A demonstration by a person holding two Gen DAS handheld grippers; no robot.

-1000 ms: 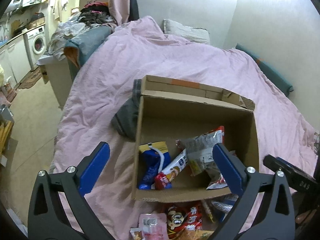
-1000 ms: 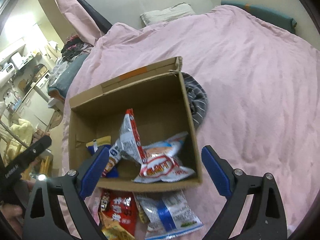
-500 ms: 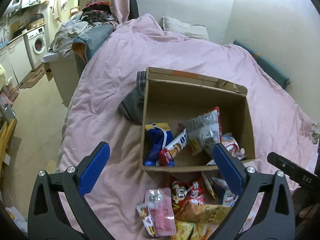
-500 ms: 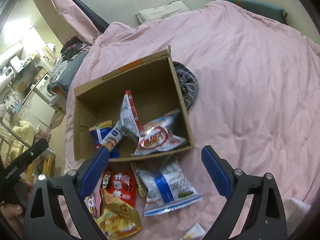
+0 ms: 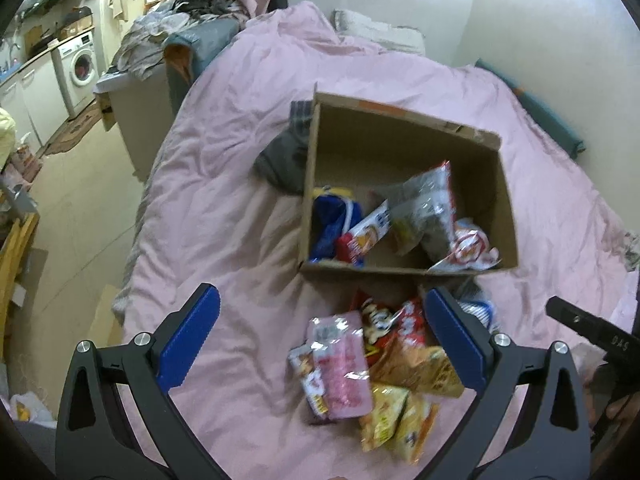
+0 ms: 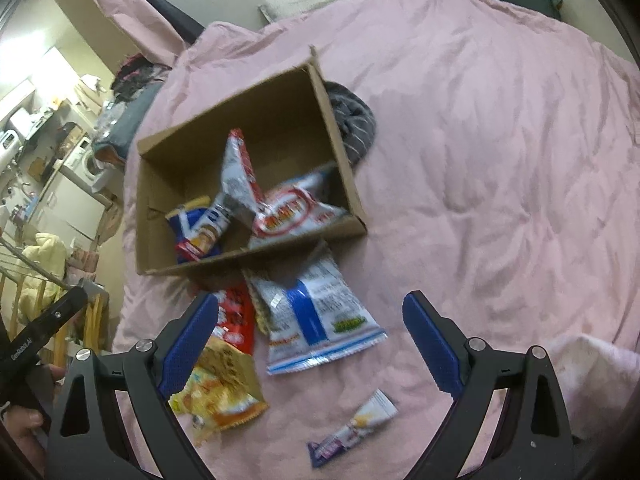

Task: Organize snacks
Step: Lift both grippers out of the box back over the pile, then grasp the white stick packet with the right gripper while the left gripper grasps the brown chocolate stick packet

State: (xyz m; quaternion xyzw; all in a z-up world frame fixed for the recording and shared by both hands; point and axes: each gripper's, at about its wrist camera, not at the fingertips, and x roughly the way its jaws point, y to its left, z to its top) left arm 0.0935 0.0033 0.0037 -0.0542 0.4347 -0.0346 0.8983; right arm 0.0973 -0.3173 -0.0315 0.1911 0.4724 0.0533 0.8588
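Note:
An open cardboard box [image 5: 508, 196] [image 6: 344, 160] sits on a pink bed cover and holds several snack packs, among them a blue bag [image 5: 332, 224] and a grey-red bag [image 6: 240, 176]. A pile of loose snacks lies in front of it: a pink pack [image 5: 344, 368], a red bag [image 5: 388, 320] [image 6: 236, 316], yellow bags [image 5: 400, 420] [image 6: 220, 392], a white-blue bag [image 6: 316, 316] and a small bar [image 6: 356, 424]. My left gripper [image 5: 320, 340] is open and empty above the pile. My right gripper [image 6: 312, 344] is open and empty above the white-blue bag.
A dark grey garment [image 5: 284, 160] [image 6: 352, 120] lies against the box's far side. A pillow [image 5: 376, 32] lies at the bed head by the wall. Left of the bed are floor, a washing machine [image 5: 78, 68] and a heap of clothes [image 5: 172, 28].
Both grippers have pulled back from the box toward the near edge of the bed. The loose snack pile has come fully into view. Both stay open and empty.

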